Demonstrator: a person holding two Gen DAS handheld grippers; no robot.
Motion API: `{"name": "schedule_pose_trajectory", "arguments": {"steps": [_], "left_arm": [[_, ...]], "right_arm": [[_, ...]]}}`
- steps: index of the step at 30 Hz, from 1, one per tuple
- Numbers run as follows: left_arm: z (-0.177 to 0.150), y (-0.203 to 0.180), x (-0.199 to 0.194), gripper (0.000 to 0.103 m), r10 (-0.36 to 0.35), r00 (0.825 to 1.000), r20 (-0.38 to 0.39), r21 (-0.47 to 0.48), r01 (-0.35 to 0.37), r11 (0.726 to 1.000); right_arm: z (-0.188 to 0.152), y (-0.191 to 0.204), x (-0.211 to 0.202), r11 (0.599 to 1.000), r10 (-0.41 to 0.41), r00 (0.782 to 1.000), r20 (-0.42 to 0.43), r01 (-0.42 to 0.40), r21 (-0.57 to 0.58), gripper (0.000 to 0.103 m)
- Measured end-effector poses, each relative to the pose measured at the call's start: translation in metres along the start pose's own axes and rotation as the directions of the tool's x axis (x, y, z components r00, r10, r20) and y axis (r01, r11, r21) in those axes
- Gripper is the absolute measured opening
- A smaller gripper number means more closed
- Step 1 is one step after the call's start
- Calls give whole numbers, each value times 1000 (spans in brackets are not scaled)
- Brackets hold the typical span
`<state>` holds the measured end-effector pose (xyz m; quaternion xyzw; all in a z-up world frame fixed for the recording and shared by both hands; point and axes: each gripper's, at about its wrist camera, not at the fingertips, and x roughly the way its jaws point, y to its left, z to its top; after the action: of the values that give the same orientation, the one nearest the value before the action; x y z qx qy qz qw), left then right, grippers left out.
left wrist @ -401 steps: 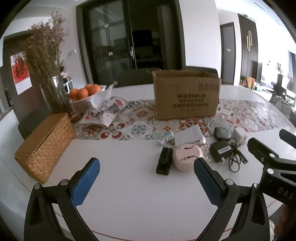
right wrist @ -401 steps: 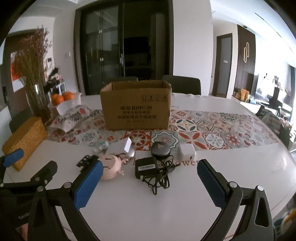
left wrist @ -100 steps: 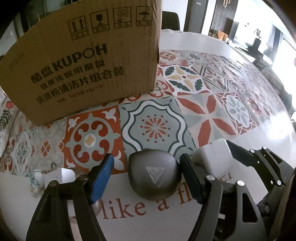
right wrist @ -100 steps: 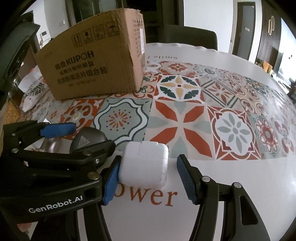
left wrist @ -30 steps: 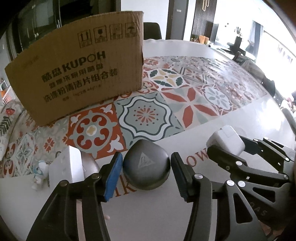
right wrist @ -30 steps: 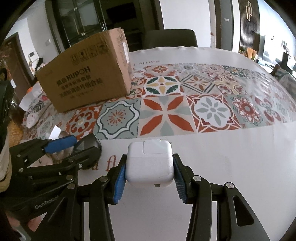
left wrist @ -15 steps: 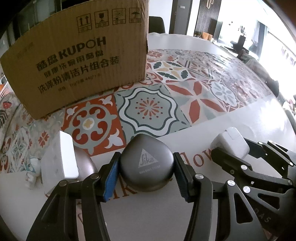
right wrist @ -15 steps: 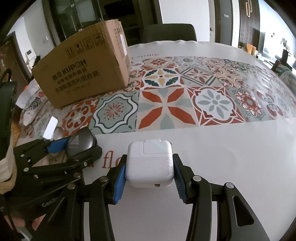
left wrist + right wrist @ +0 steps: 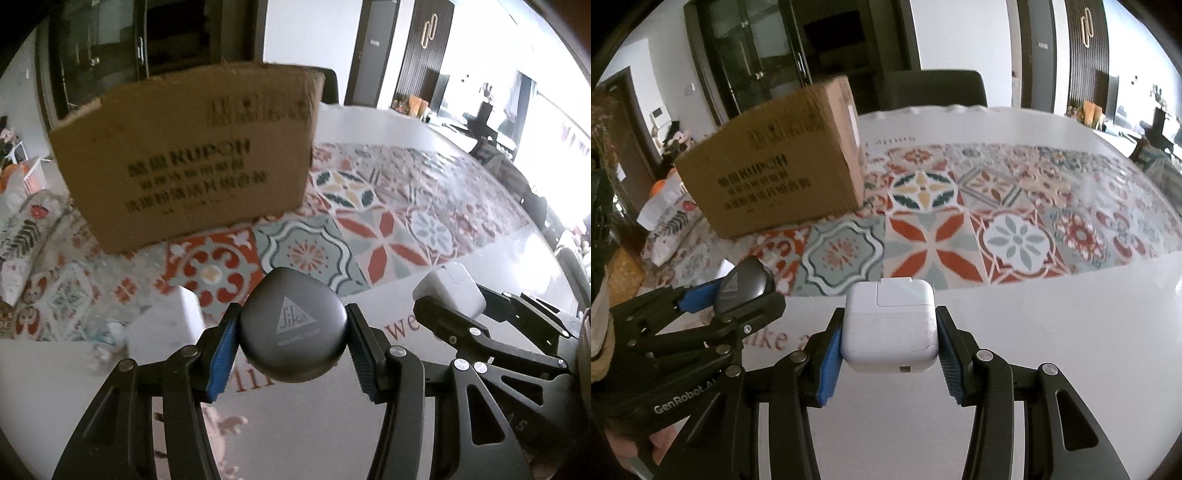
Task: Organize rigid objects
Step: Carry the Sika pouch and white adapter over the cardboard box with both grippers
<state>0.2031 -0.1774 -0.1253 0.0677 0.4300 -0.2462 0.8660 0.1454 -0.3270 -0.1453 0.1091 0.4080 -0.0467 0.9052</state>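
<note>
- Left gripper (image 9: 291, 354): jaws closed on a dark grey rounded case with a triangular logo (image 9: 293, 328), blue pads pressing its two sides; the case sits at lower centre of the left wrist view, apparently clear of the table.
- Right gripper (image 9: 889, 350): jaws clamped on a white square power adapter (image 9: 890, 325), held at lower centre of the right wrist view, flat face up.
- Brown cardboard box with dark printed lettering (image 9: 192, 158): stands on the patterned tile-print table runner (image 9: 391, 236), up and left of centre in both views, beyond both held items; its open top is not visible.
- Governing relation: the box lies ahead of and above both grippers in frame. It fills more of the left wrist view, so the left hand is judged nearer.
- White block (image 9: 166, 328) lies on the table at lower left, beside the left gripper.
</note>
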Motion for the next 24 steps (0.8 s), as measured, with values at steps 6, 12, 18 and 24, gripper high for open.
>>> {"name": "schedule_pose_trajectory", "arguments": {"steps": [6, 12, 18, 24], "left_arm": [[10, 18, -21, 54, 22, 998, 51, -22, -20, 1000], [20, 42, -41, 54, 60, 994, 94, -44, -56, 997], [31, 62, -57, 54, 96, 987, 126, -60, -89, 994], [45, 76, -74, 54, 119, 980, 157, -66, -110, 992]], "right_arm": [[18, 20, -11, 999, 18, 999, 41, -17, -33, 47], [36, 48, -21, 996, 49, 996, 81, -42, -78, 47], [53, 71, -26, 993, 69, 992, 109, -58, -107, 47], [71, 90, -29, 988, 86, 988, 131, -68, -136, 47]]}}
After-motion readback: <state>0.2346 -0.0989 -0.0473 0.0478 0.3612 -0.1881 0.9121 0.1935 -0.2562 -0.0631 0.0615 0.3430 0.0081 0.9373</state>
